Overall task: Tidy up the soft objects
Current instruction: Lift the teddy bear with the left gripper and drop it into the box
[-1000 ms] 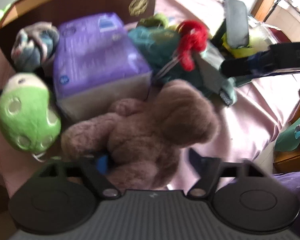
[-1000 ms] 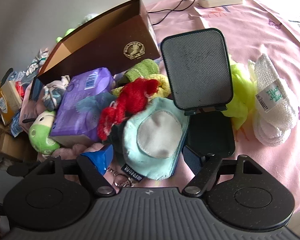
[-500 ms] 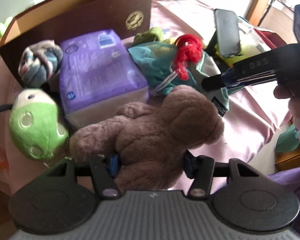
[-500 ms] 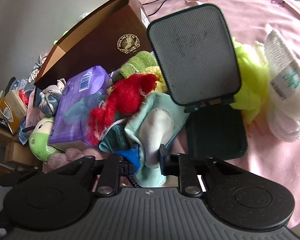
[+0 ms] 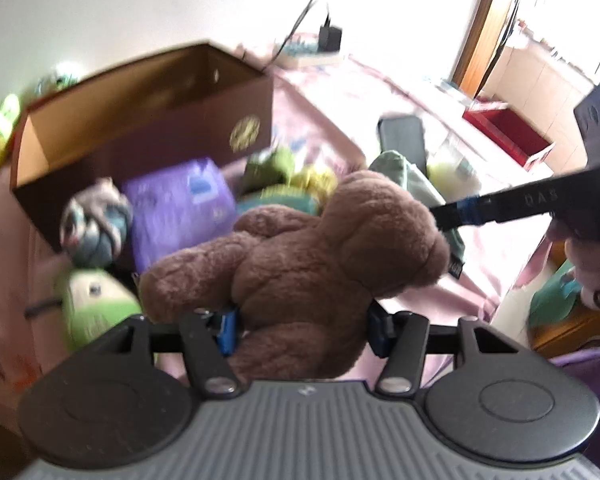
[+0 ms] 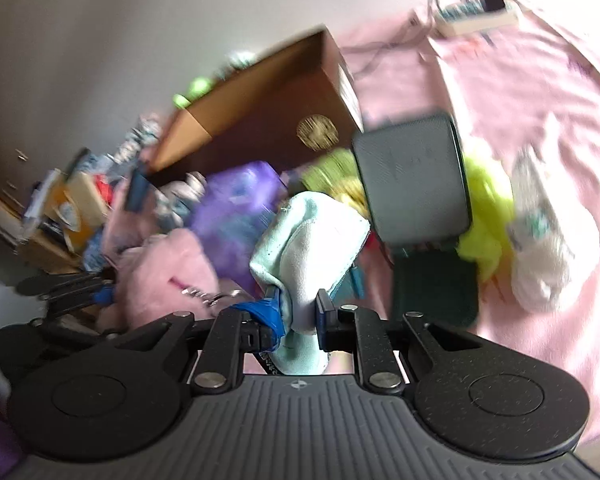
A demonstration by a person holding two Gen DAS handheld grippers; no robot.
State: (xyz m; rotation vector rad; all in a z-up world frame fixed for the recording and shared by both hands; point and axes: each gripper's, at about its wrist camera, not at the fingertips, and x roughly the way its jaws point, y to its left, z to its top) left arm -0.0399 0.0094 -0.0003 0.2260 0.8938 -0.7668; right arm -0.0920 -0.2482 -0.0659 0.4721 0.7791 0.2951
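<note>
A brown teddy bear (image 5: 320, 248) hangs above the pile, with my left gripper (image 5: 302, 330) shut on its lower body. My right gripper (image 6: 298, 314) is shut on a light blue soft pouch (image 6: 316, 240) with a pale patch, raised off the heap. The right gripper's dark fingers (image 5: 500, 208) reach in behind the bear's head in the left wrist view. Behind the pile stands an open brown box (image 5: 140, 132) (image 6: 260, 120) with a gold emblem.
A purple pack (image 5: 180, 208), a green plush (image 5: 96, 308) and a rolled patterned cloth (image 5: 92, 224) lie before the box. A black stand (image 6: 412, 180), yellow-green mesh (image 6: 484, 216) and a white netted bundle (image 6: 540, 248) sit on the pink sheet (image 6: 540, 100). A power strip (image 6: 476, 16) lies far back.
My left gripper closed on the teddy bear and lifted it off the pile. My right gripper shut on the light blue pouch and raised it; the red yarn has dropped out of view.
</note>
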